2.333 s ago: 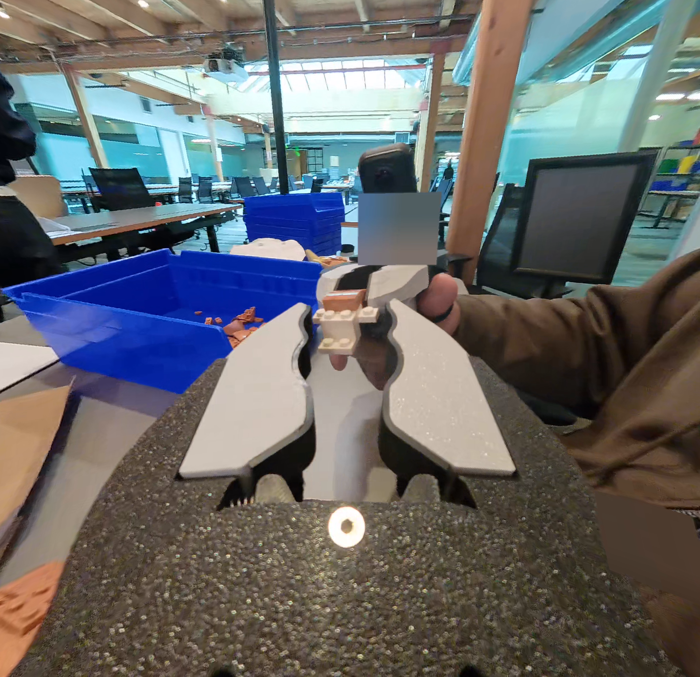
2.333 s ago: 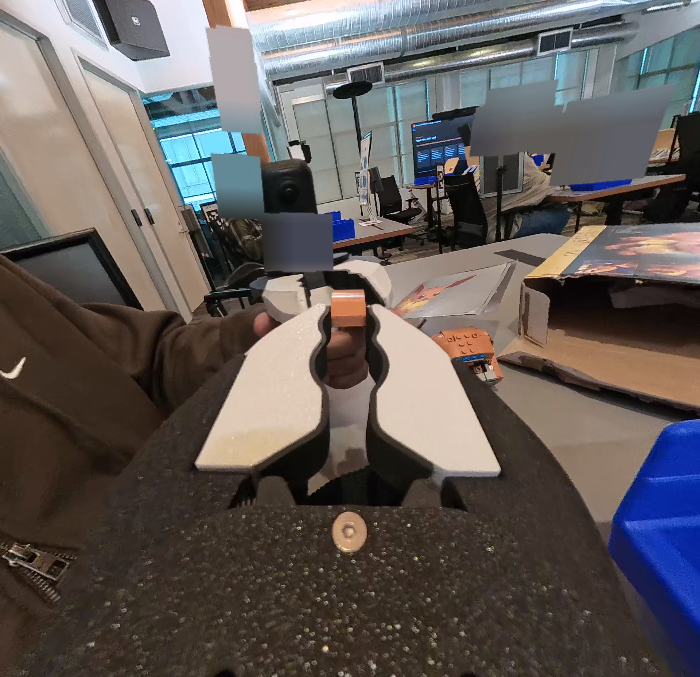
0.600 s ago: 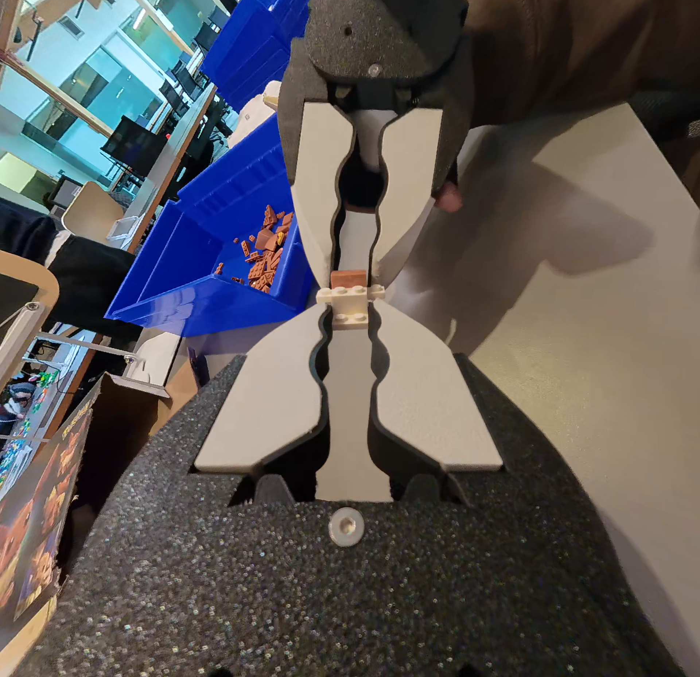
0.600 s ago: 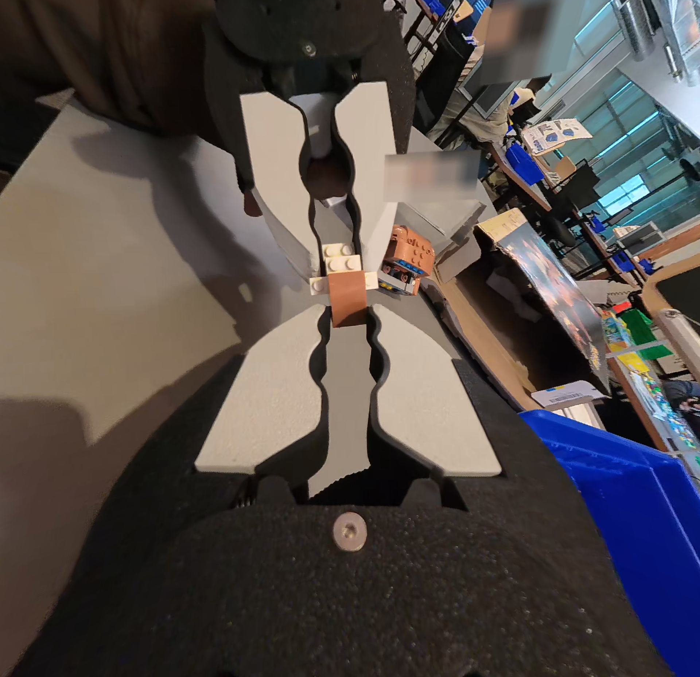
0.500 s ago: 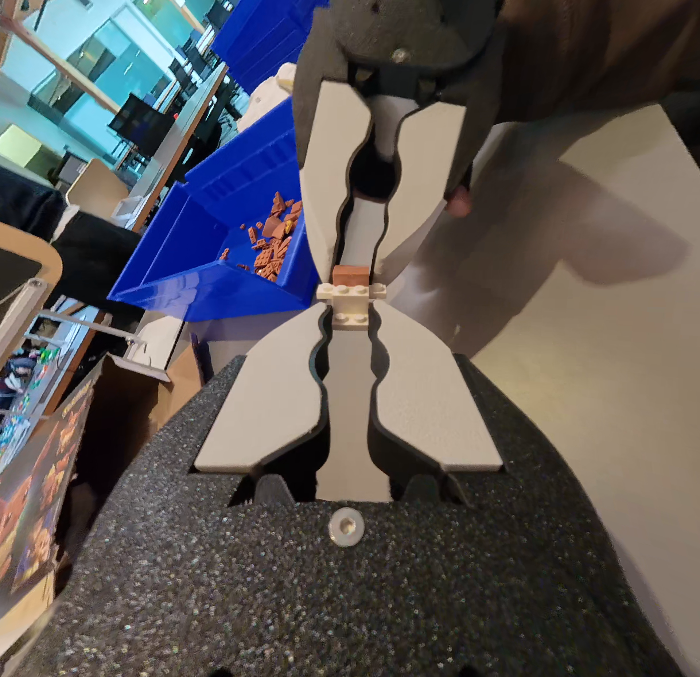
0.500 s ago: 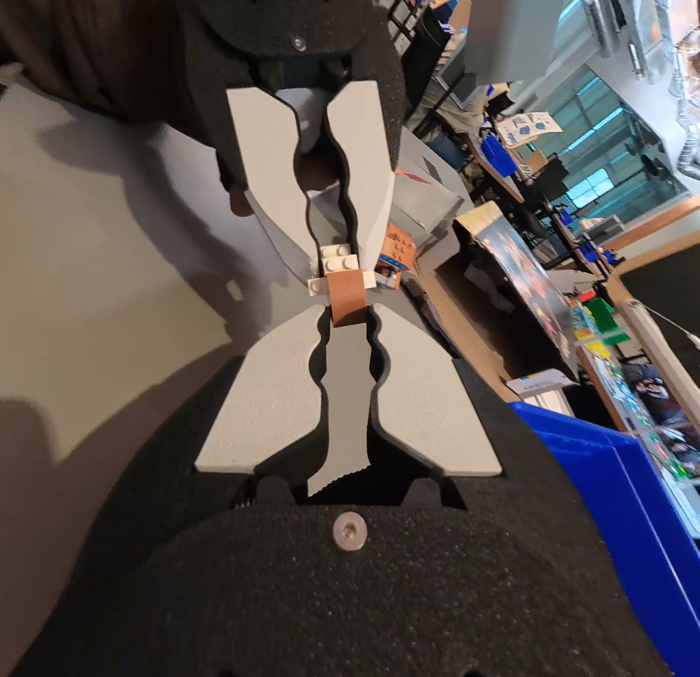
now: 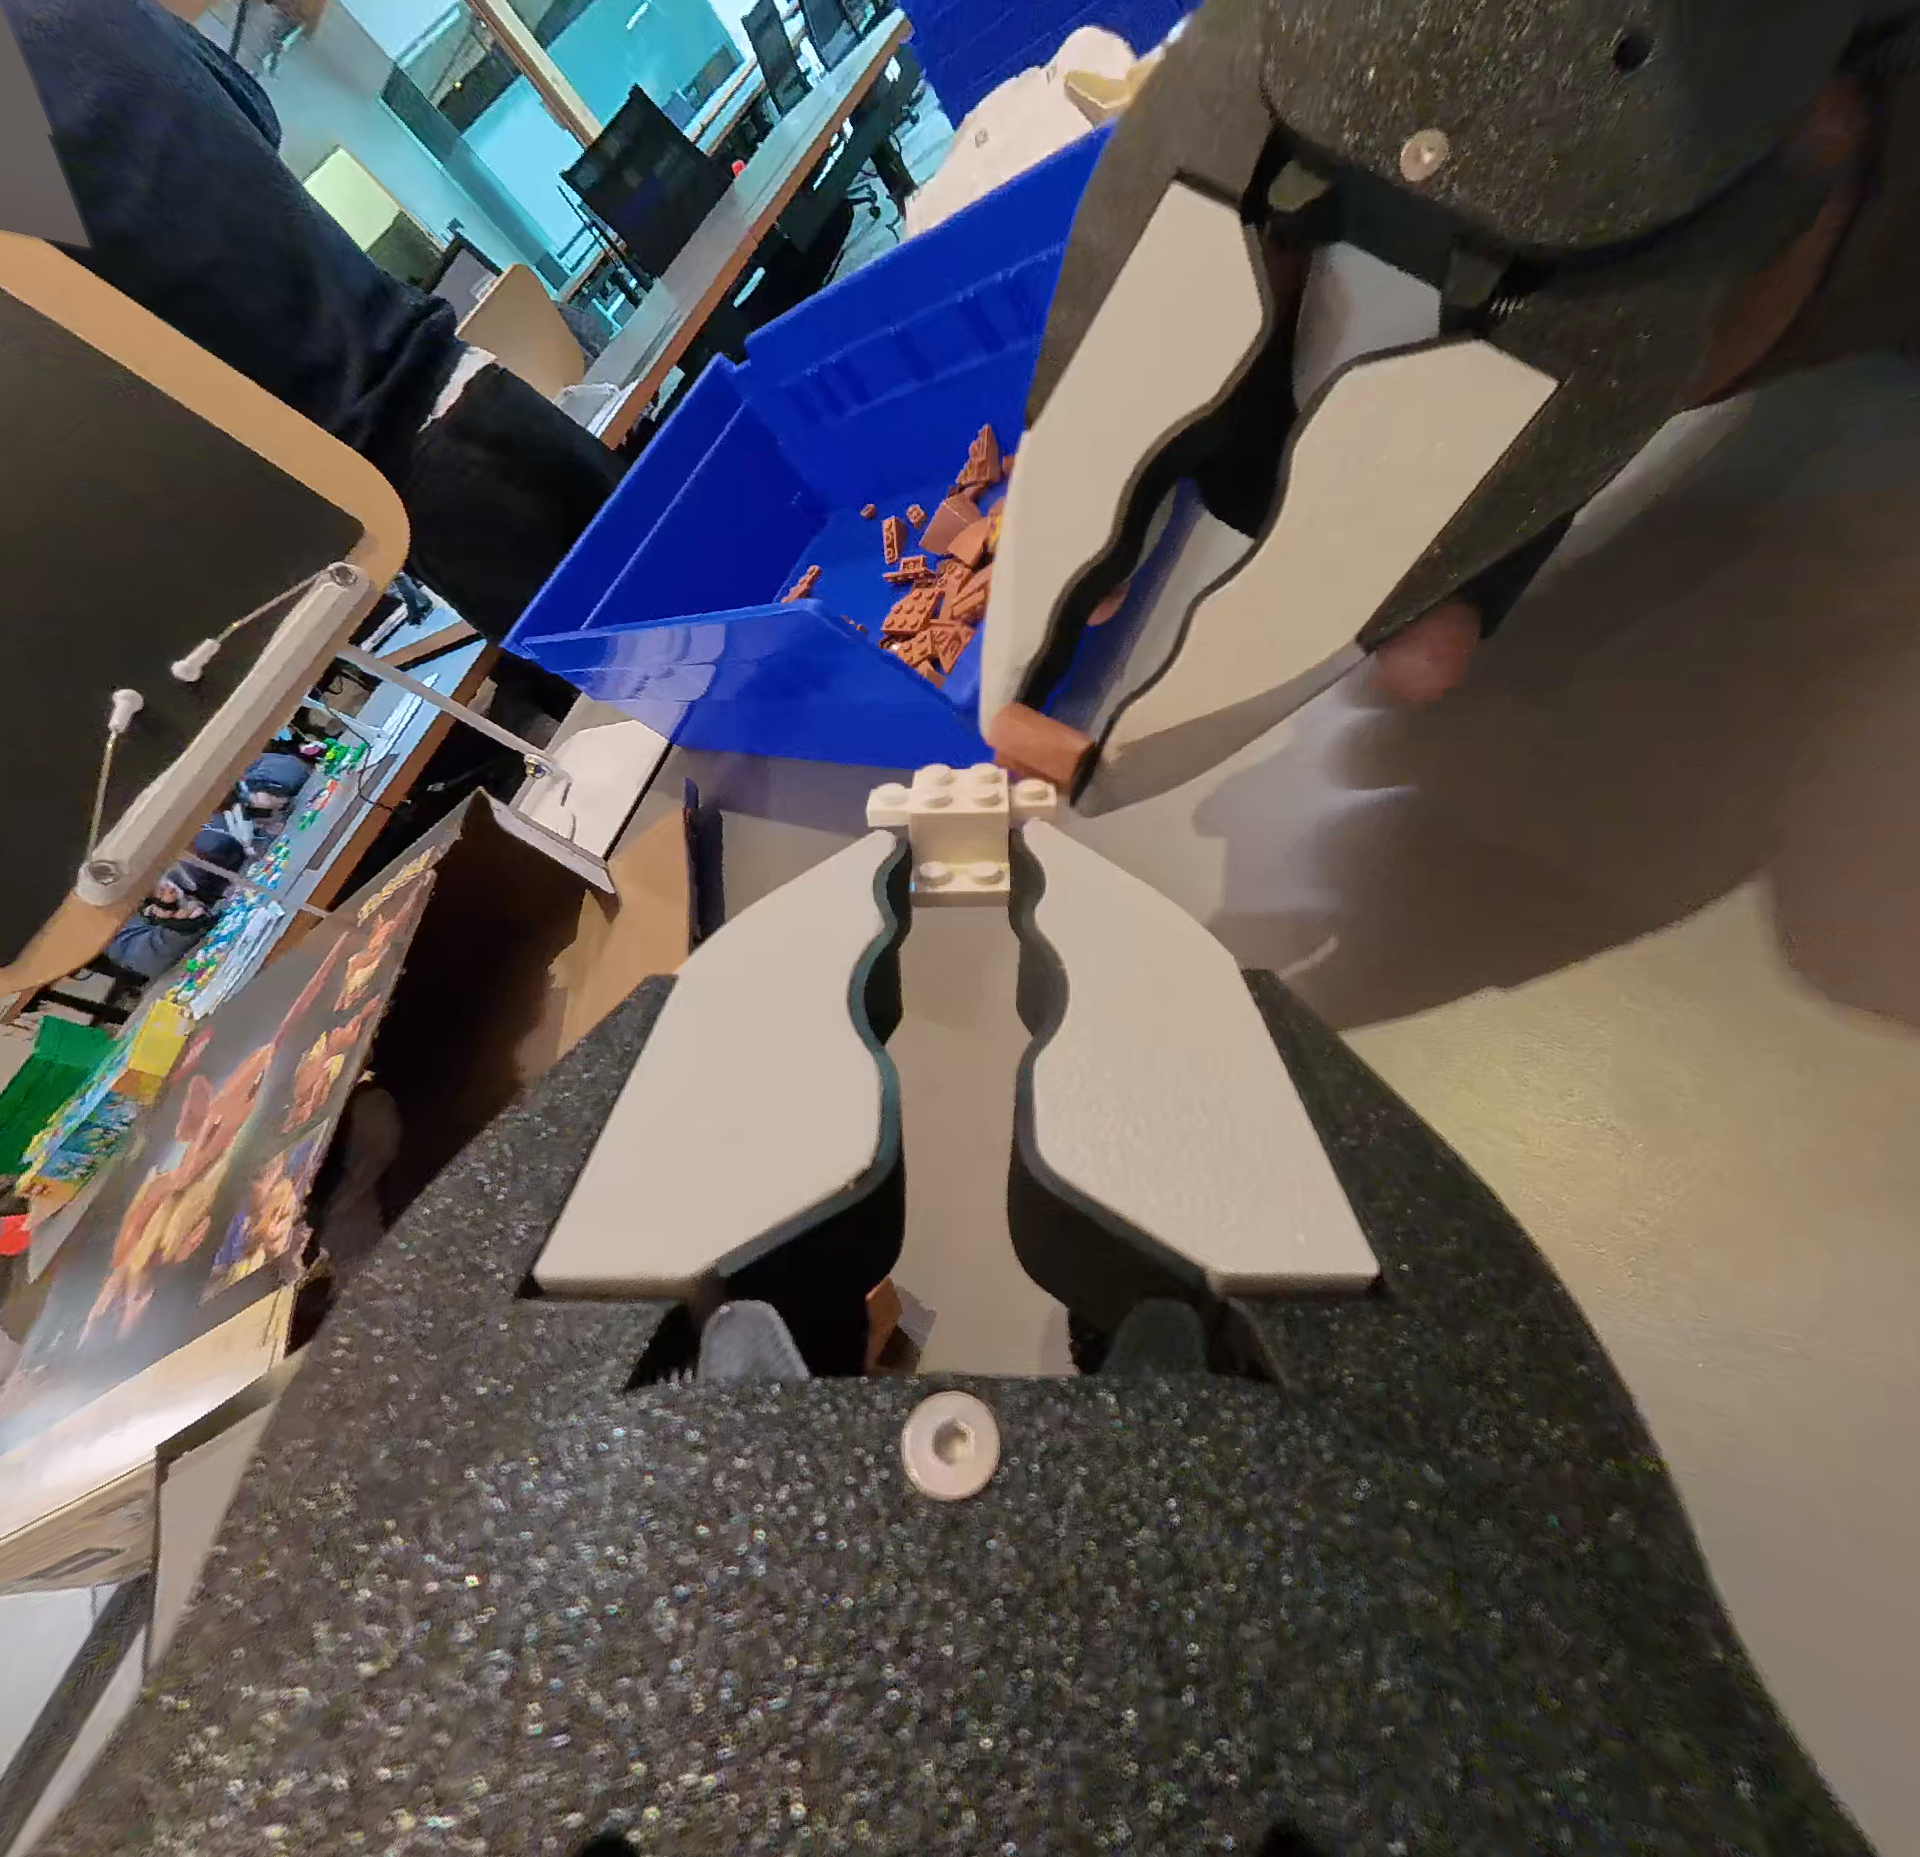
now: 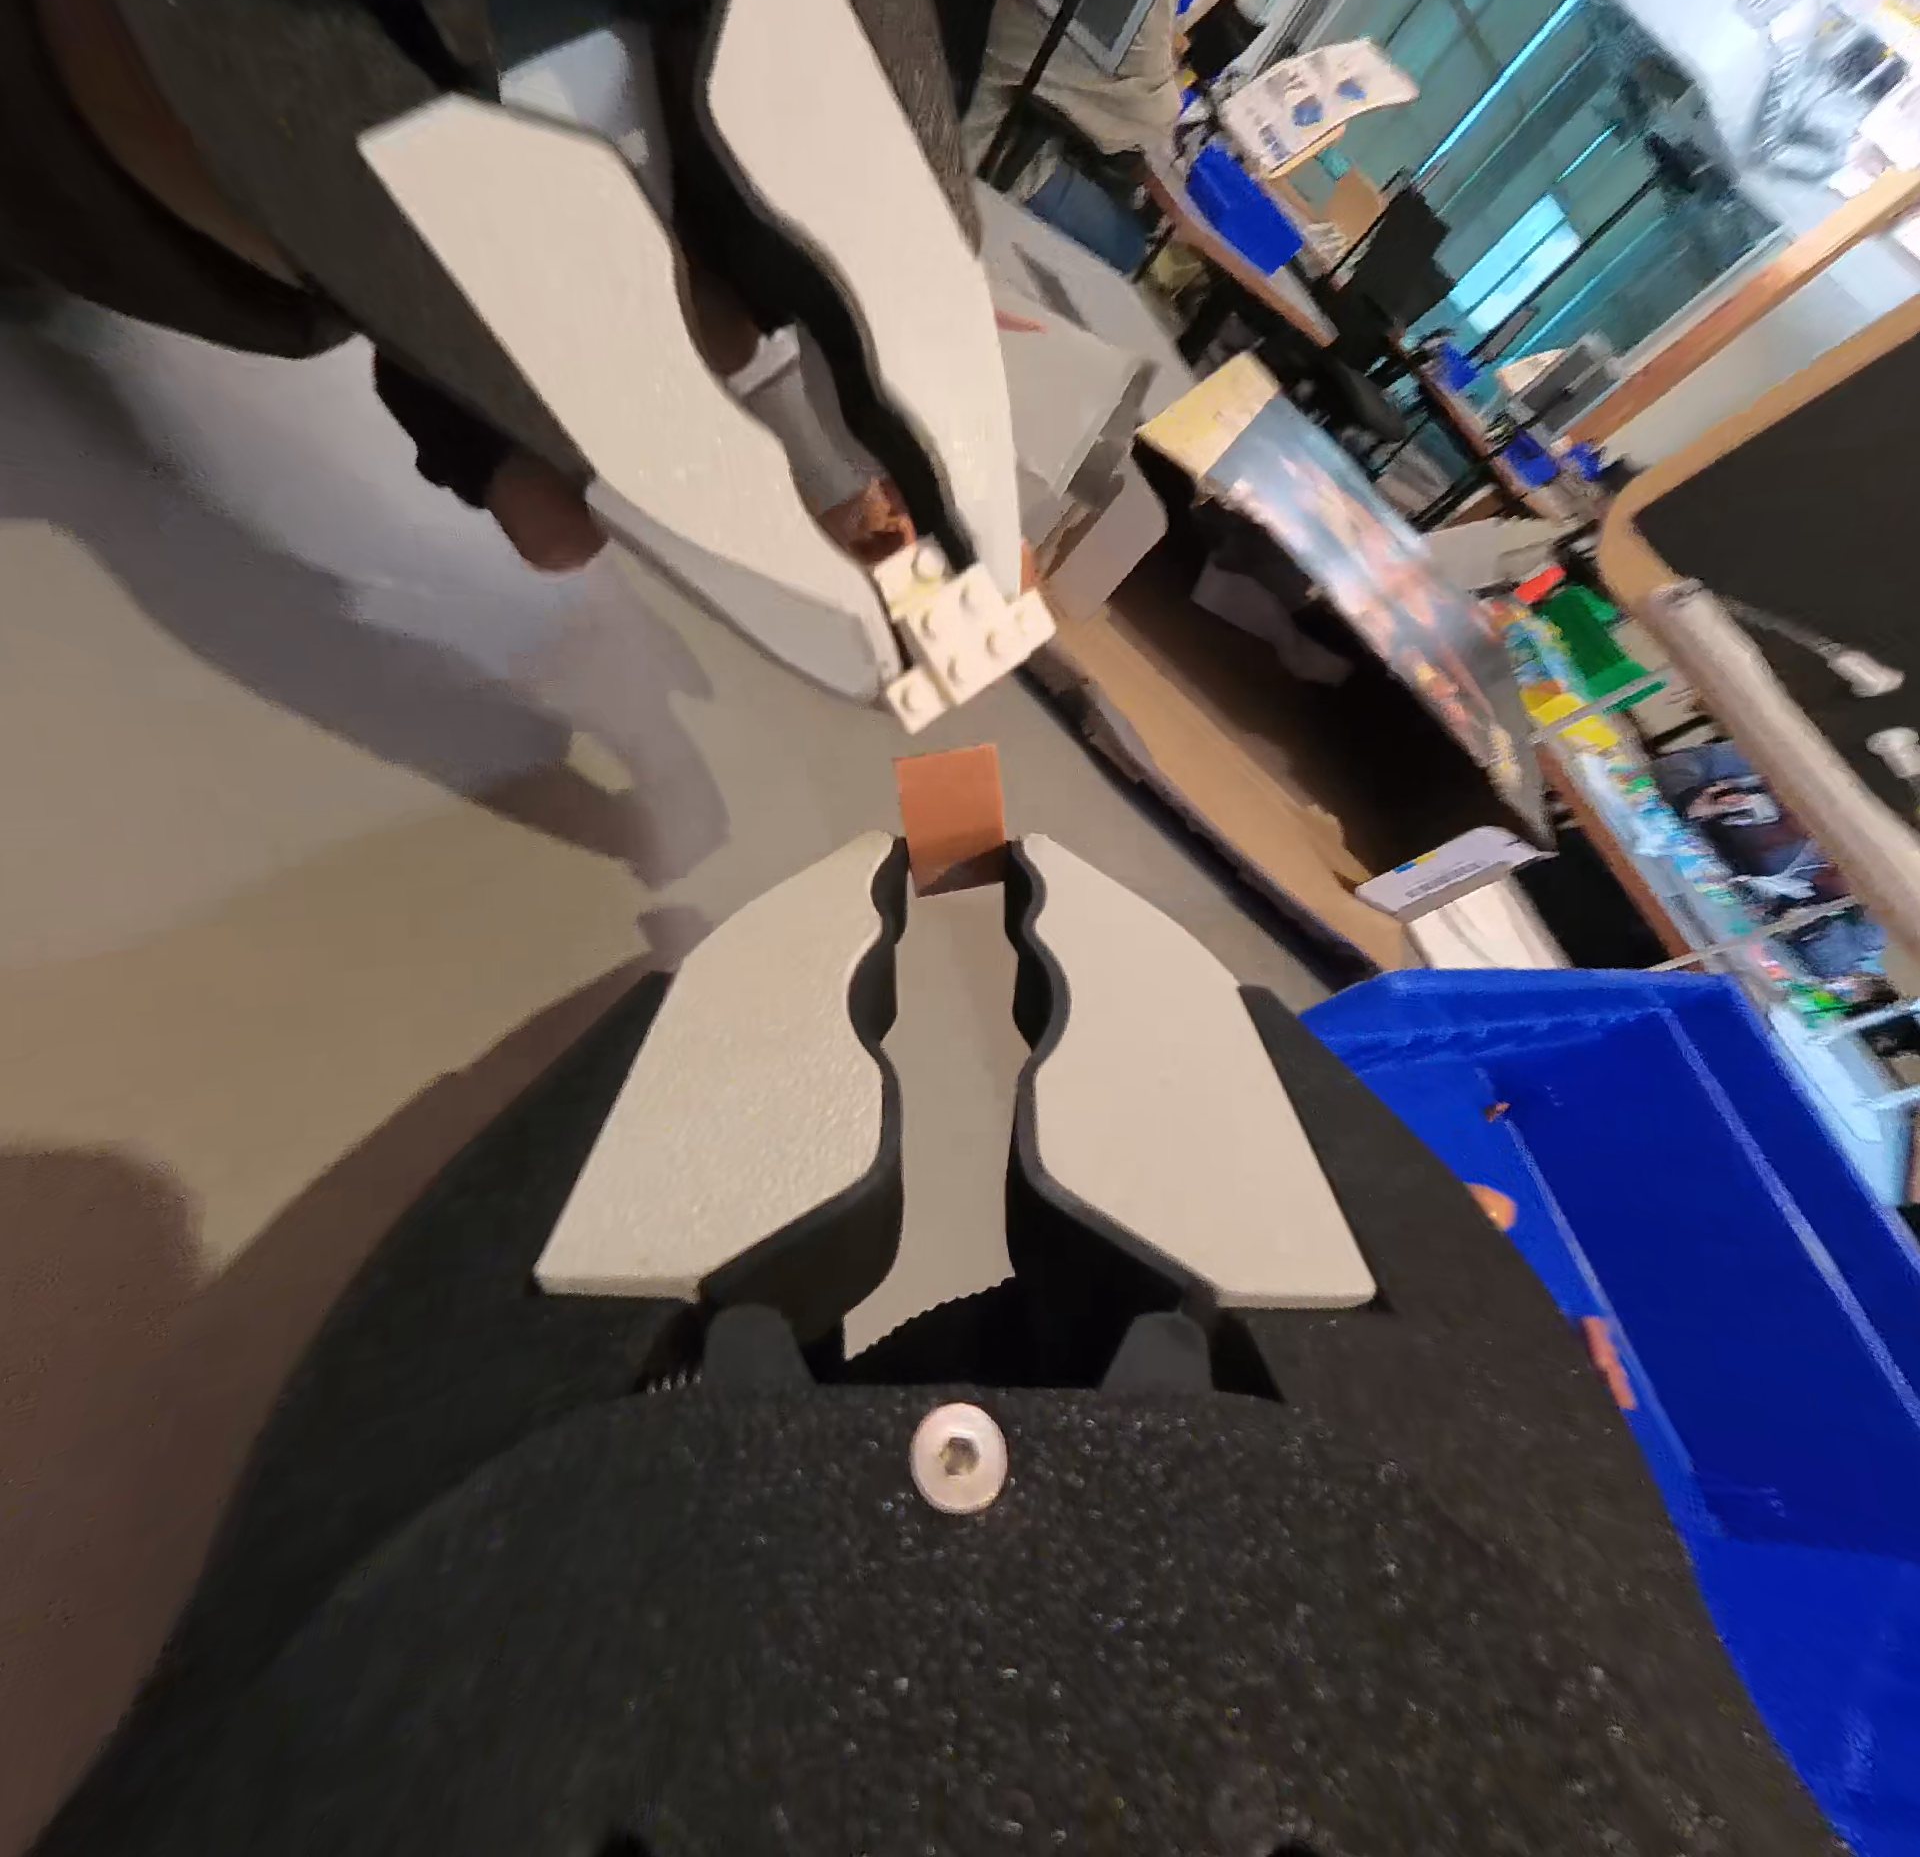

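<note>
A blue bin (image 7: 727,664) with loose brown bricks (image 7: 935,592) fills the upper middle of the left wrist view, directly behind the right gripper (image 7: 1039,742). A cardboard box (image 7: 208,1080) with a printed lid lies at the left edge, and a dark-clothed person (image 7: 260,249) stands at upper left.

The left gripper (image 7: 956,851) is clamped on a white brick piece (image 7: 951,820), whose studded crossbar runs left to right across the fingertips, studs facing up.

The right gripper is closed on a small brown brick (image 8: 951,820), which sticks straight out past its tips. In the right wrist view a narrow gap separates the two pieces; in the left wrist view they look almost touching.

The grey table (image 7: 1610,1236) lies bare at lower right; in the right wrist view the bin wall (image 8: 1662,1288) crowds the right side.
</note>
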A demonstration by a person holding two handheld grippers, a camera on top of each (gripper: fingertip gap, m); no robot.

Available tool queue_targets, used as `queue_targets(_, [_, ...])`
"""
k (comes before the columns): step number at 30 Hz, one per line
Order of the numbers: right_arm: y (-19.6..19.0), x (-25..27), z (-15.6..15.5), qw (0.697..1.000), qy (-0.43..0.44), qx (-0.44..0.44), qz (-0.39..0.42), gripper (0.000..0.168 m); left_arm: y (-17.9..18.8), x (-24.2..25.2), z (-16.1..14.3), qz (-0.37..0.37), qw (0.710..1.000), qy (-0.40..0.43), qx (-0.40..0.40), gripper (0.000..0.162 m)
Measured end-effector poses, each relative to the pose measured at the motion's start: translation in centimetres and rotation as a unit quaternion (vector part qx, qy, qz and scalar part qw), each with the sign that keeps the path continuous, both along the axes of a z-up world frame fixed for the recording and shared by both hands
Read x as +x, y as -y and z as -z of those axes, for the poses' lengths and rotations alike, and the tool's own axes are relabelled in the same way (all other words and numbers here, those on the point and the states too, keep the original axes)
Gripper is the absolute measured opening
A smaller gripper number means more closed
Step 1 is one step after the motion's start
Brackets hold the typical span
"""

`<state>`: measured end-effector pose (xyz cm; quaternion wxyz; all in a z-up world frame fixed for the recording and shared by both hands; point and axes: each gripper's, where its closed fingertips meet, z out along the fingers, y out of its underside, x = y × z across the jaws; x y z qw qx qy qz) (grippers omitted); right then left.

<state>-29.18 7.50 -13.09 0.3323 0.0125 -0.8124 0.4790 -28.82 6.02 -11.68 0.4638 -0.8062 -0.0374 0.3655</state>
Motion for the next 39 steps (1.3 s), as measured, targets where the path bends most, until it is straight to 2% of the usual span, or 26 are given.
queue_targets(3, [-0.5, -0.1, 1.1, 0.998, 0.058, 0.011, -0.006, 0.017, 0.1, 0.2, -0.5, 0.016, 0.999, 0.028, 0.033, 0.018])
queue_targets(6, [-0.4, 0.8, 1.1, 0.986, 0.155, -0.031, -0.043, 0.017, 0.1, 0.4, -0.4, 0.029, 0.994, 0.084, 0.069, 0.017])
queue_targets(9, [-0.3, 1.9, -0.2, 0.955, 0.262, -0.106, -0.09, 0.017, 0.1, 0.6, 0.6, 0.04, 0.984, 0.153, 0.078, 0.017])
queue_targets(12, [-0.7, 2.1, -1.8, 0.921, 0.328, -0.173, -0.119, 0.017, -0.1, 1.1, 2.2, 0.047, 0.979, 0.192, 0.049, 0.018])
queue_targets(15, [-1.0, 2.0, -2.6, 0.902, 0.357, -0.206, -0.128, 0.017, -0.5, 2.2, 4.9, 0.06, 0.975, 0.212, -0.03, 0.018])
queue_targets(18, [-1.0, 2.3, -3.1, 0.888, 0.374, -0.223, -0.144, 0.017, -0.7, 3.2, 7.5, 0.073, 0.97, 0.197, -0.124, 0.018])
queue_targets(20, [-1.0, 2.5, -3.4, 0.878, 0.387, -0.235, -0.157, 0.017, -0.8, 4.0, 8.7, 0.087, 0.963, 0.2, -0.16, 0.018])
queue_targets(25, [-1.3, 2.8, -4.5, 0.853, 0.41, -0.267, -0.18, 0.017, -0.8, 4.7, 9.4, 0.098, 0.955, 0.222, -0.169, 0.018])
queue_targets(27, [-1.4, 2.8, -4.8, 0.847, 0.415, -0.276, -0.186, 0.017, -0.7, 4.7, 9.3, 0.1, 0.954, 0.229, -0.164, 0.026])
queue_targets(31, [-1.3, 2.8, -4.4, 0.857, 0.407, -0.261, -0.18, 0.016, -0.7, 4.7, 7.4, 0.112, 0.958, 0.237, -0.113, 0.04])
queue_targets(37, [-0.4, 3.1, -1.4, 0.913, 0.348, -0.155, -0.142, 0.017, -1.0, 3.5, -0.3, 0.133, 0.974, 0.162, 0.084, 0.045])
queue_targets(39, [0.1, 3.4, -0.1, 0.931, 0.323, -0.107, -0.134, 0.017, -1.0, 3.4, -1.5, 0.134, 0.973, 0.15, 0.115, 0.045])
